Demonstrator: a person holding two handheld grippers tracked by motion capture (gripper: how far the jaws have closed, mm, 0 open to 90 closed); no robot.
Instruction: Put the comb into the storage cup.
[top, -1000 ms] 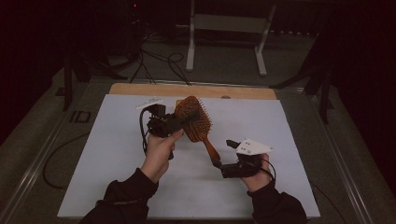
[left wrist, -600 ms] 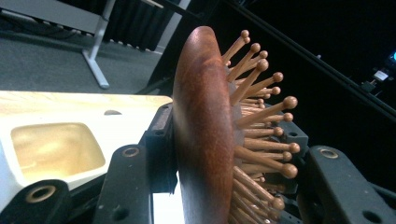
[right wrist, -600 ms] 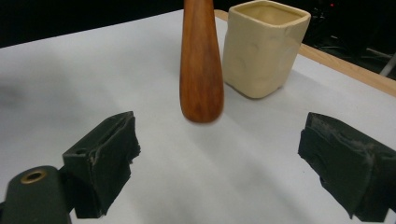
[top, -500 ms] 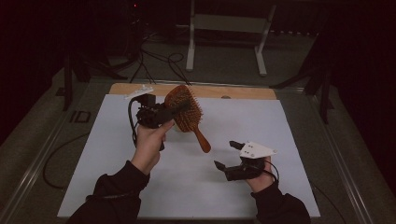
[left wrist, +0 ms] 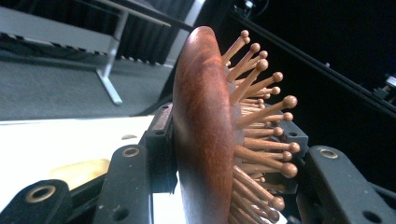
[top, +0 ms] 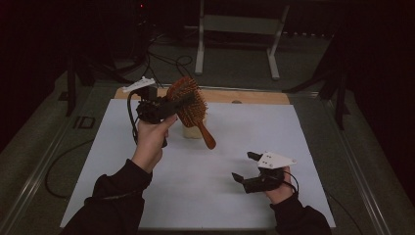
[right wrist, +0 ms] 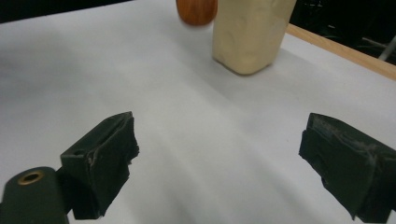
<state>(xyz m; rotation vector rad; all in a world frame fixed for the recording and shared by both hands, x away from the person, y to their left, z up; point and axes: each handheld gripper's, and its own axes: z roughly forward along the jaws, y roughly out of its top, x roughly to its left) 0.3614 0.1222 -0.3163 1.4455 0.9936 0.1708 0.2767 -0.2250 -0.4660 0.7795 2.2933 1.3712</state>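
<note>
L gripper point(top: 171, 105) is clamped on the head of a reddish-brown wooden paddle hairbrush point(top: 188, 105) w/ ball-tipped wooden pins, lifted above the far-left part of the white tabletop point(top: 220, 196), handle slanting down toward the centre. Just behind it, nr the far edge, stands a pale cream squarish container point(right wrist: 250, 32). R gripper point(top: 247, 169) sits low nr the near-right corner, jaws apart, nothing betw. them.

text: none legible
hairbrush point(top: 188, 102): no brand mark (in the left gripper's point(top: 172, 104) jaws)
cream container point(right wrist: 250, 32): no label
</note>
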